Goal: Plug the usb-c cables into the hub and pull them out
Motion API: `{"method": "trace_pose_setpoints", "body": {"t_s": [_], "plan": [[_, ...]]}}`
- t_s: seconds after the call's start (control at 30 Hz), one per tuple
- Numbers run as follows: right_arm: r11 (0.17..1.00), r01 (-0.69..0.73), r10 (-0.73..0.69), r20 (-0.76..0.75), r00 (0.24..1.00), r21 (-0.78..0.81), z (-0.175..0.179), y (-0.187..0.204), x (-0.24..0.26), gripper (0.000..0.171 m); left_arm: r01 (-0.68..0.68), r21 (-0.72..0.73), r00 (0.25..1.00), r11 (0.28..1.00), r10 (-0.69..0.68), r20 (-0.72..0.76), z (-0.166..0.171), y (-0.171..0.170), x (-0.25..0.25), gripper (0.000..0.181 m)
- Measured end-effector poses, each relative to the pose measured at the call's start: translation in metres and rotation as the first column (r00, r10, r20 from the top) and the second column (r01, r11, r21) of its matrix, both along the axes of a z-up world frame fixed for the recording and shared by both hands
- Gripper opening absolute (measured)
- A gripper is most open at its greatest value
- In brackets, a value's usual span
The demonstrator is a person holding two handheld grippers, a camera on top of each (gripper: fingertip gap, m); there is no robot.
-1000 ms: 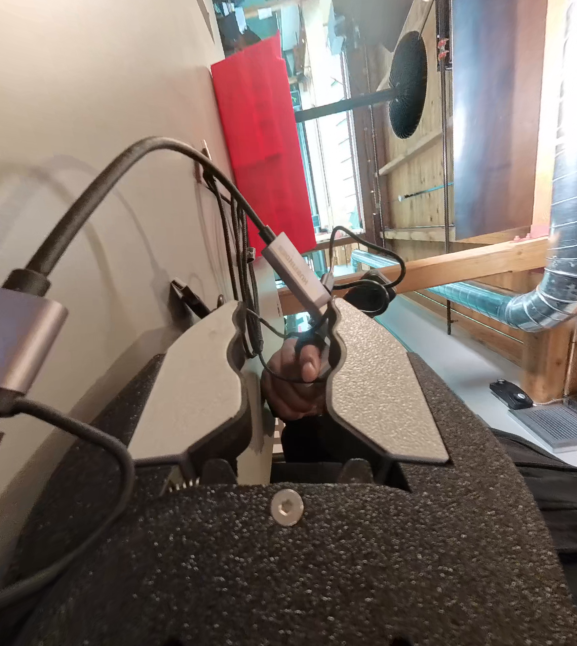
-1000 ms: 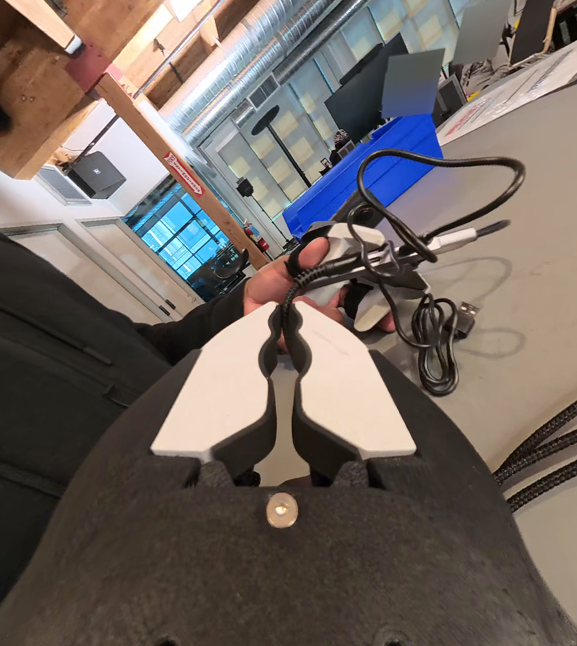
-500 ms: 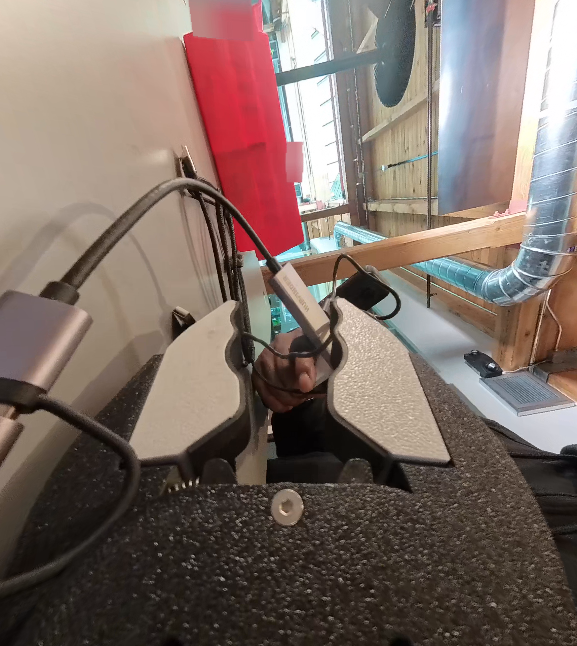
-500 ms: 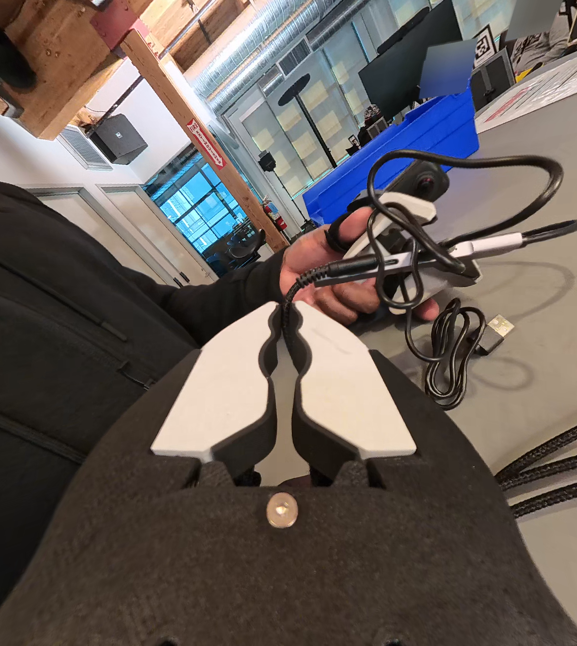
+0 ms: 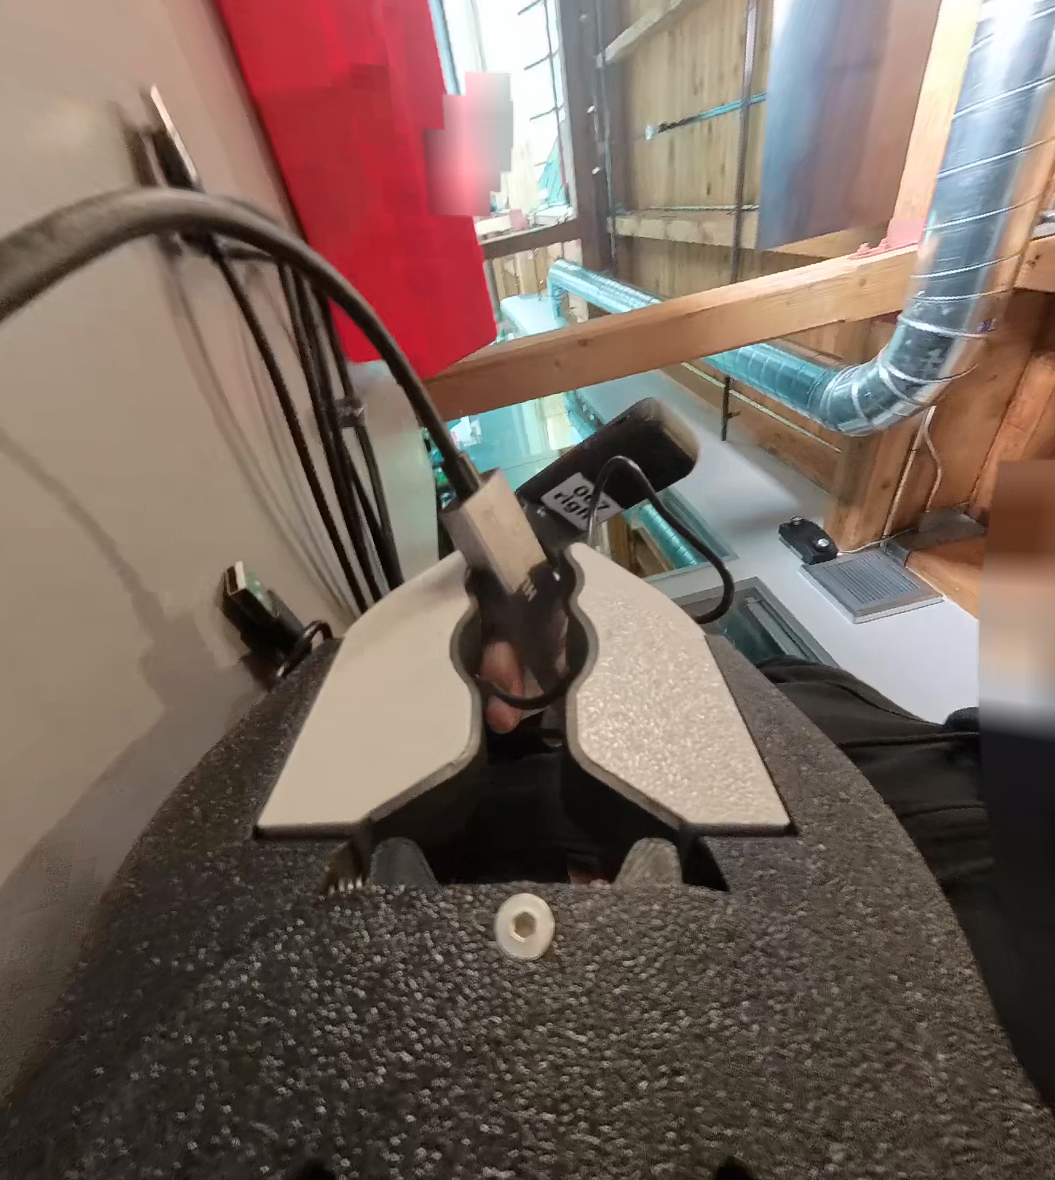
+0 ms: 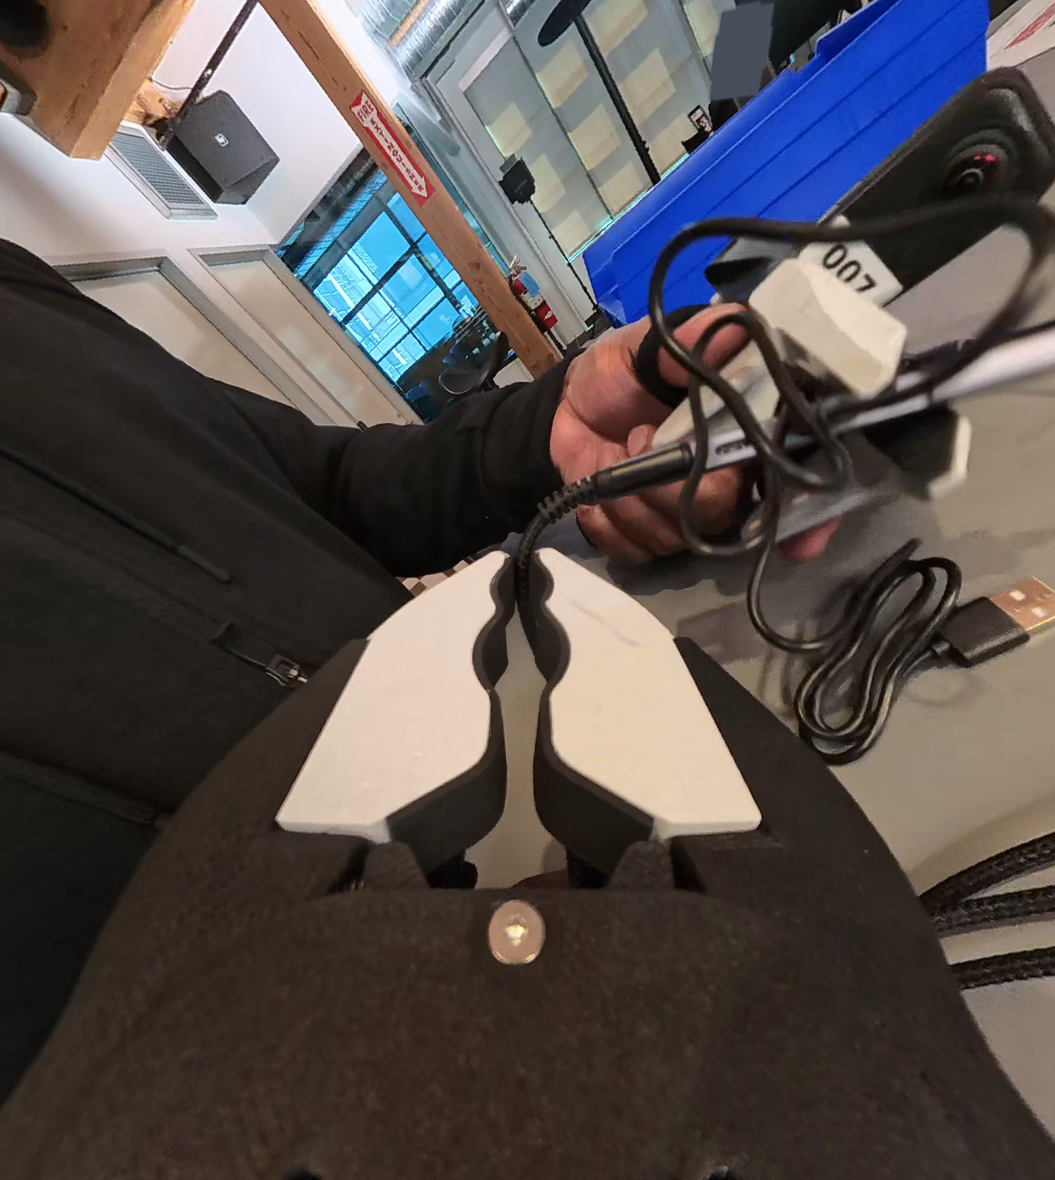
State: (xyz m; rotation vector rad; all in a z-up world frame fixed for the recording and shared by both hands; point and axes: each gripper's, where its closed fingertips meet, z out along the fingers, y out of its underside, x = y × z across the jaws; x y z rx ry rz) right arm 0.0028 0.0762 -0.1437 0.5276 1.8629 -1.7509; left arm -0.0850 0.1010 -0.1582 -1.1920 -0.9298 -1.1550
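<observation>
Braided black cable point(image 6: 528, 543) sits clamped between the right gripper point(image 6: 522, 559) tips; its plug runs toward two o'clock into the silver hub point(image 6: 831, 415), pinched in the left gripper point(image 5: 522, 574). Hub's long axis matches the cable, so pulling back toward eight o'clock should free it.

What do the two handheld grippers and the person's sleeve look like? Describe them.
The left gripper has two pale grey, textured, wavy-edged fingers on a black speckled foam body with a silver bolt at its centre. The right gripper has smooth white fingers with black inner pads on a black body with the same bolt. The sleeve is black and long, part of a zipped black jacket.
</observation>
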Motion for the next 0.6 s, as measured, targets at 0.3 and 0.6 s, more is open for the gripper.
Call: {"method": "trace_pose_setpoints", "body": {"t_s": [0.3,0.6], "plan": [[0.982,0.187,-0.188,0.029,0.982,0.021,-0.003,0.008,-0.029,0.004,-0.192,0.042,0.935,0.981,0.196,-0.296,0.042,-0.033,-0.018,0.014],[0.922,0.379,-0.364,-0.154,0.919,0.078,0.022,0.037,-0.059,0.019,-0.448,0.016,0.419,0.894,0.226,-0.879,0.077,-0.053,-0.015,0.011]]}}
